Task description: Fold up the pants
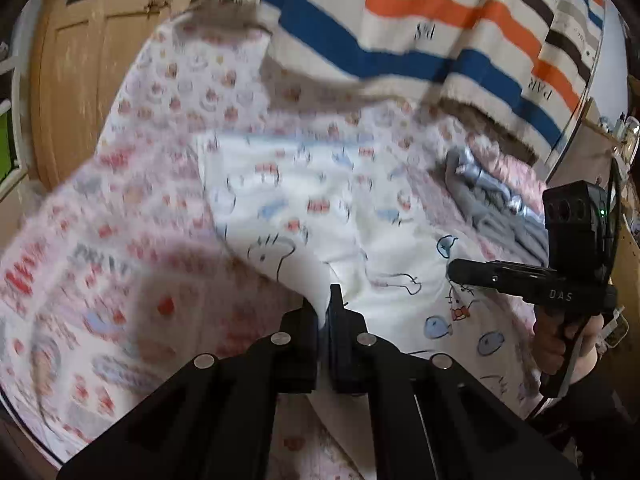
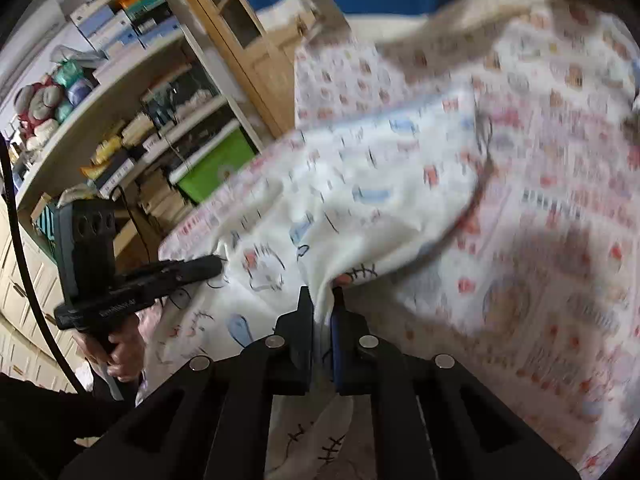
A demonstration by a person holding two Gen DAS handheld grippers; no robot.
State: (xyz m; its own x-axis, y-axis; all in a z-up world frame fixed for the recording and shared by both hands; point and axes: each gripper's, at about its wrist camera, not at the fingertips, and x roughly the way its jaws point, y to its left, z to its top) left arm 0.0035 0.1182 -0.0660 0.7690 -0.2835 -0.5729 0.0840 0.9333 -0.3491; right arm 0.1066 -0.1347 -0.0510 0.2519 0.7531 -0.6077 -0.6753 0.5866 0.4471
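In the left wrist view we see our left gripper (image 1: 326,312) with its jaws pinched tight on a raised edge of the cartoon-print pants (image 1: 320,208); the white fabric rises into the jaws like a small tent, while the rest of the garment lies spread on the pink patterned bed sheet (image 1: 132,208); a striped blanket (image 1: 400,32) hangs behind, and a grey garment (image 1: 492,196) sits crumpled near the far right; our right gripper (image 1: 454,270) shows at the right edge, its tip low over the pants.

In the right wrist view the right gripper's jaws stand narrow, clamped on another bunched edge of the same pants, which drape away over the bed; the left gripper appears at the left, in front of a cluttered shelf (image 2: 120,92).

We judge the risks as these: each pinch holds only a thin bit of cloth, so a quick lift could pull it free; uneven lifting could twist the fold; the dragging cloth could bunch the sheet beneath.
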